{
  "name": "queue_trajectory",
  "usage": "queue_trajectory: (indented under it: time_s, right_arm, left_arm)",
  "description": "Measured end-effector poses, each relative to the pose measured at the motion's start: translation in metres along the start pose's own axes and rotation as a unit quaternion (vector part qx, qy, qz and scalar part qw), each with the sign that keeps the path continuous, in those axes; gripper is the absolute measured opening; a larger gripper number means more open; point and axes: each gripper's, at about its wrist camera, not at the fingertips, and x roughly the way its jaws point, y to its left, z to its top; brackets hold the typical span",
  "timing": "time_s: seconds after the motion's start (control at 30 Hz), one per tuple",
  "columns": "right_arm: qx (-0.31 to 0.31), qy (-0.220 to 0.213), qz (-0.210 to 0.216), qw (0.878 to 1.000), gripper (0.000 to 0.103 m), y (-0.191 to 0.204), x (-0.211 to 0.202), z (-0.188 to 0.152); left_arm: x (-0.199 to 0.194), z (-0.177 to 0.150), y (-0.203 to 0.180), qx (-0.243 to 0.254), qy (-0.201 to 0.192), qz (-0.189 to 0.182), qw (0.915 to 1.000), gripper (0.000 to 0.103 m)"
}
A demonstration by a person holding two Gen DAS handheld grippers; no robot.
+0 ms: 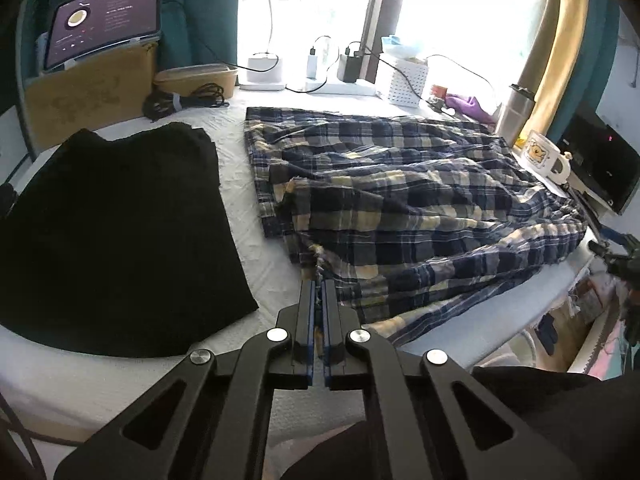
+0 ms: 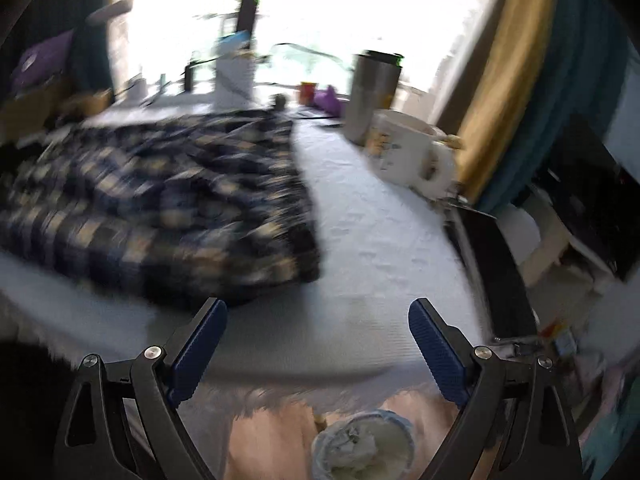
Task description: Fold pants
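Note:
Blue, navy and cream plaid pants (image 1: 400,200) lie rumpled across the white table (image 1: 256,216), partly doubled over. In the left wrist view my left gripper (image 1: 319,286) is shut on the near edge of the plaid cloth, a frayed bit pinched between its blue pads. The right wrist view is blurred; there the plaid pants (image 2: 160,200) lie to the left on the table (image 2: 380,240). My right gripper (image 2: 318,312) stands open over the bare cloth-covered tabletop near the front edge, with nothing between its fingers.
A folded black garment (image 1: 120,240) lies left of the pants. A white mug (image 1: 548,156) and steel tumbler (image 2: 374,96) stand at the right edge. Cardboard box, tablet (image 1: 104,20), cables and chargers line the window side. A bin (image 2: 360,448) sits on the floor below.

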Motion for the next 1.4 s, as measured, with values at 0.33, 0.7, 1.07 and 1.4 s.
queue_trajectory:
  time_s: [0.33,0.7,1.07,1.4]
  right_arm:
    - [-0.038,-0.011,-0.001,0.999,0.091,0.027,0.027,0.014]
    - [-0.023,-0.017,0.012,1.0,0.091,0.02,0.051,0.055]
    - [0.018,0.005,0.065,0.998,0.091,0.006,0.088,0.092]
    - [0.023,-0.013,0.08,0.996,0.091,0.0,0.08,0.093]
  left_arm:
    - [0.005,0.001,0.002,0.011,0.03,0.027,0.9991,0.009]
    - [-0.002,-0.003,-0.043,0.095,0.024,-0.073,0.9926,0.046]
    - [0.032,-0.014,-0.058,0.15,0.062,-0.049,0.9856,0.072]
    - [0.039,-0.01,-0.064,0.177,0.008,-0.004,0.9842,0.007]
